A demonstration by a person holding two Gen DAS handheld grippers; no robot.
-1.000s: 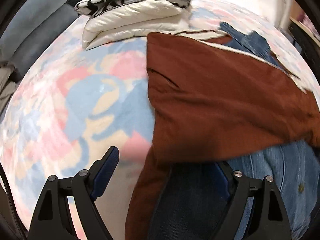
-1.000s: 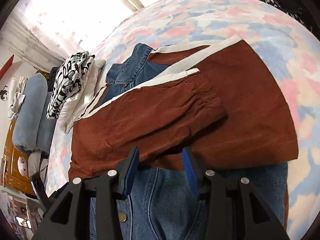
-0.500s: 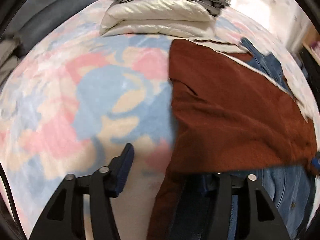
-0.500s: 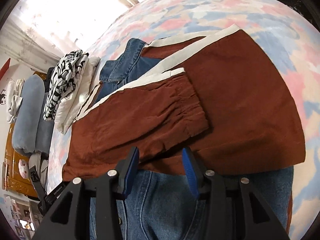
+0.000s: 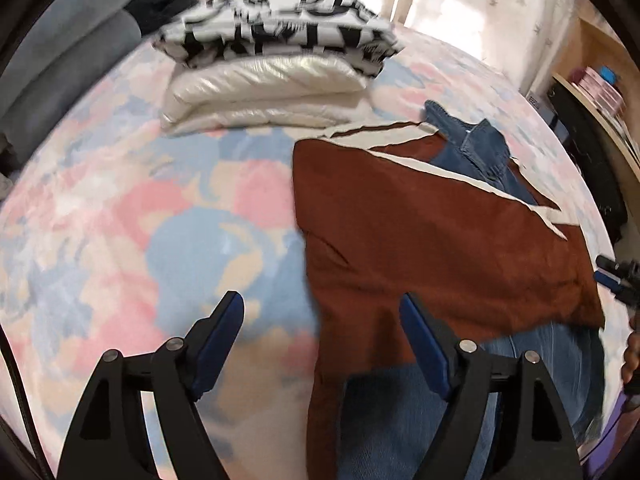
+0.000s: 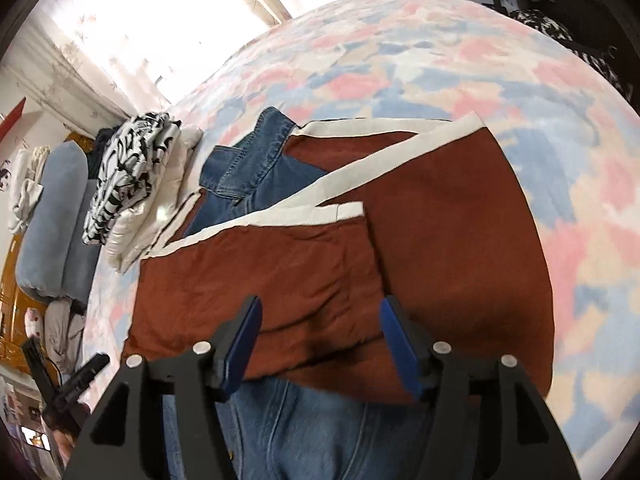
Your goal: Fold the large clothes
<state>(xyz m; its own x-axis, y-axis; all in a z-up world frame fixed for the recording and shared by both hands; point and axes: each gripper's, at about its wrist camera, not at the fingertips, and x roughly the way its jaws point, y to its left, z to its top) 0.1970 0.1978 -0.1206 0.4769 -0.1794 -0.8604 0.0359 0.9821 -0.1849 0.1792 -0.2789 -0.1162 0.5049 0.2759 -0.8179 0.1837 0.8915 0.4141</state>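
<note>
Mid-fold on the rust jacket (image 6: pixel 440 240), which lies flat on the bed (image 6: pixel 560 128) over a denim shirt (image 6: pixel 256 160), sleeves crossed in. My left gripper (image 5: pixel 320 332) and right gripper (image 6: pixel 318 332) are both spread, empty. Next I'd pinch the bottom hem and fold up.

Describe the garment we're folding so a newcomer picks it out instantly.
On the pastel patchwork bedspread, beside the stacked folded clothes, lies a rust-brown jacket over blue denim. Only it has cream stripes along its sleeves.
</note>
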